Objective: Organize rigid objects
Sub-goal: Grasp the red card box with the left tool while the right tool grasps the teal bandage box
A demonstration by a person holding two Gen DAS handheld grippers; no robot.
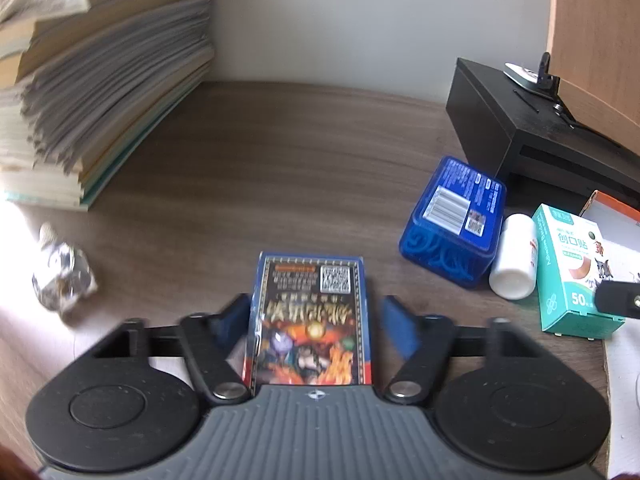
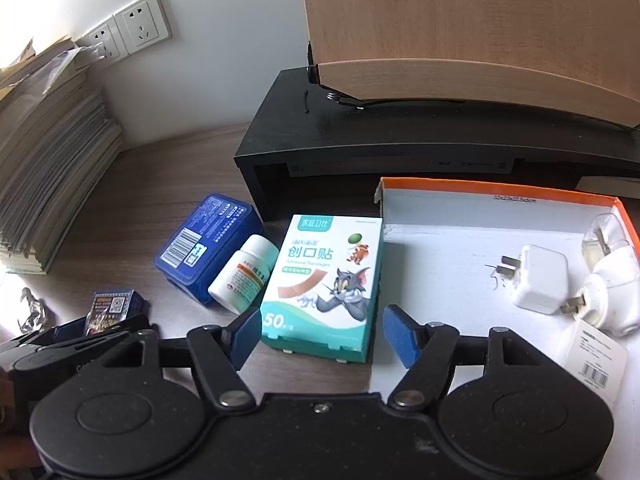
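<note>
A card box (image 1: 312,320) with a blue rim and a fiery picture lies on the wooden desk between the fingers of my left gripper (image 1: 316,324). The left pad is at its edge and a small gap shows at the right pad, so the gripper is open. A teal and white bandage box (image 2: 324,284) lies flat between the fingers of my right gripper (image 2: 322,336), which is also open, with a gap on its right side. Beside the bandage box lie a white pill bottle (image 2: 244,276) and a blue plastic box (image 2: 208,248).
An orange-rimmed white tray (image 2: 500,192) at the right holds a white charger (image 2: 540,280) and white plug-in devices (image 2: 612,284). A black monitor stand (image 2: 360,136) runs along the back. A tall stack of books (image 1: 100,100) stands at the left, with crumpled foil (image 1: 64,276) near it.
</note>
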